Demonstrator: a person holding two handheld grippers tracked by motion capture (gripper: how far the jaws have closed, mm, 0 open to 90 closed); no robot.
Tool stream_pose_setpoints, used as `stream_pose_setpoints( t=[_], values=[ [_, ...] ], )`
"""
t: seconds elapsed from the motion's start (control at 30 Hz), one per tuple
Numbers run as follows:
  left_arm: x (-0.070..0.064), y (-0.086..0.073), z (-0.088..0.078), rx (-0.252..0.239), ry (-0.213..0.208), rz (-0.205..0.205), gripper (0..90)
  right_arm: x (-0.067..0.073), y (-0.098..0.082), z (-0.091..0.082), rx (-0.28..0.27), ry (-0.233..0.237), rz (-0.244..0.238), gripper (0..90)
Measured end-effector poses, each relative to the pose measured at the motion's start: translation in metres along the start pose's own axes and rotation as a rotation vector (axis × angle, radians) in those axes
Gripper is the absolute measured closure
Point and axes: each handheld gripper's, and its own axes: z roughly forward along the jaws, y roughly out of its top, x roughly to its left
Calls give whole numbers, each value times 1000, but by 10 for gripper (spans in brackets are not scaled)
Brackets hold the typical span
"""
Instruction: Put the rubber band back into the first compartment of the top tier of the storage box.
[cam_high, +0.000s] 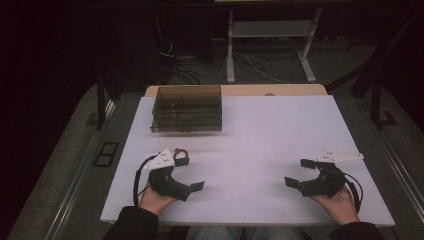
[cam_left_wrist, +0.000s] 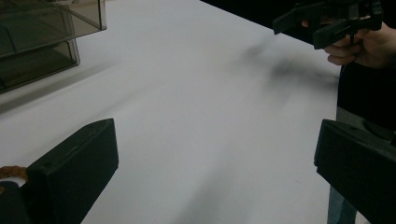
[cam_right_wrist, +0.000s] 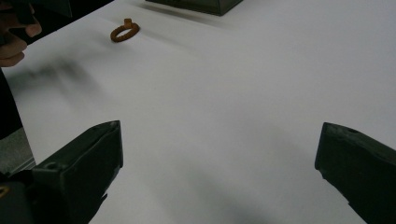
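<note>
High view had the person's two forearms coming in from the bottom edge of the white table (cam_high: 260, 130). The left gripper (cam_high: 190, 174) sat near the front left, jaws spread well apart with nothing between them. The right gripper (cam_high: 299, 172) mirrored it near the front right, also wide open and empty, the two well apart from each other. A small brown ring (cam_high: 181, 151) lay on the table just beside the left gripper's far jaw; from up there I honestly couldn't tell if they touched. Farther back on the left stood a smoky see-through drawer box (cam_high: 186, 109), near the table's far edge.

Left gripper view looked out between its own two black jaws, far apart, just bare table between them. The drawer box (cam_left_wrist: 44, 39) sat at the upper left, and the right gripper (cam_left_wrist: 299, 27) showed up top right in the person's hand, jaws parted.

Right gripper view was the same deal: jaws wide apart over plain table. The ring (cam_right_wrist: 124, 32) lay flat at the upper left with a little nub sticking up on its rim, and a corner of the drawer box (cam_right_wrist: 205, 5) poked in at the top, a bit beyond it.
</note>
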Motion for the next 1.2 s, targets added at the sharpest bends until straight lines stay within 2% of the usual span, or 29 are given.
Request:
stream_pose_setpoints(
  t=[0.2, 0.23, 0.43, 0.53, 1.2],
  values=[
    [-1, 6, -2, 12, 1, 13, 0, 0, -1, -1, -2, -2, -1, 7],
    [-1, 9, -3, 26, 1, 24, 0, 0, -1, -1, -1, -4, -1, 6],
    [1, 13, -4, 26, 1, 29, 0, 0, -1, -2, 1, -8, 2, 7],
    [3, 16, -4, 50, 1, 39, 0, 0, -1, -2, 3, -8, 0, 7],
    [21, 31, -8, 112, 6, 35, 0, 1, -1, -1, 4, -13, -8, 7]
  ],
)
